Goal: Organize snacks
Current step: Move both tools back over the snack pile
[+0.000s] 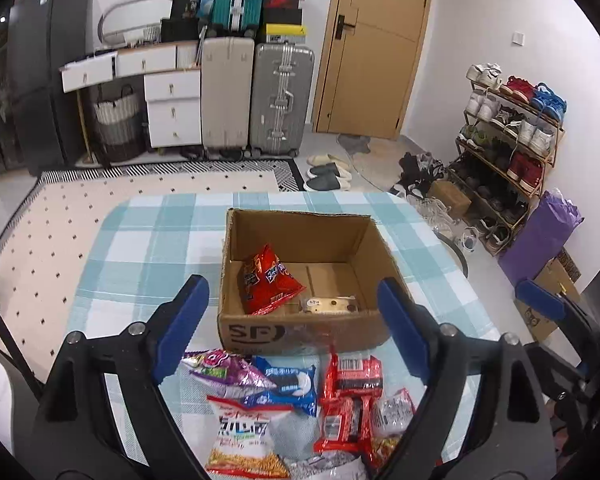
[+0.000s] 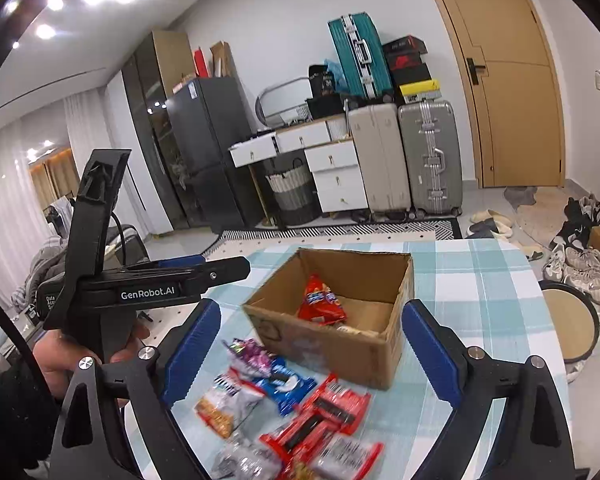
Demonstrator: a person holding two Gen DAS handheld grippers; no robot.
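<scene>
Both the left gripper (image 1: 296, 320) and right gripper (image 2: 312, 344) hang with fingers spread, holding nothing; the cardboard box (image 1: 300, 332) sits at 12 o'clock on the bench (image 1: 140, 248), a red snack bag (image 1: 268, 280) inside. Loose snack packets (image 1: 292, 400) lie at 6 o'clock, just before the box.

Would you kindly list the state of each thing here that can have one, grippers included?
Cardboard box: open-topped, upright, partly filled.
Red chip bag: inside the box, leaning.
Pale cookie packet: inside the box, lying flat.
Blue cookie packet: on the table, outside the box.
Red packets: on the table, piled.
Left gripper: open, empty.
Right gripper: open, empty.
Door: closed.
</scene>
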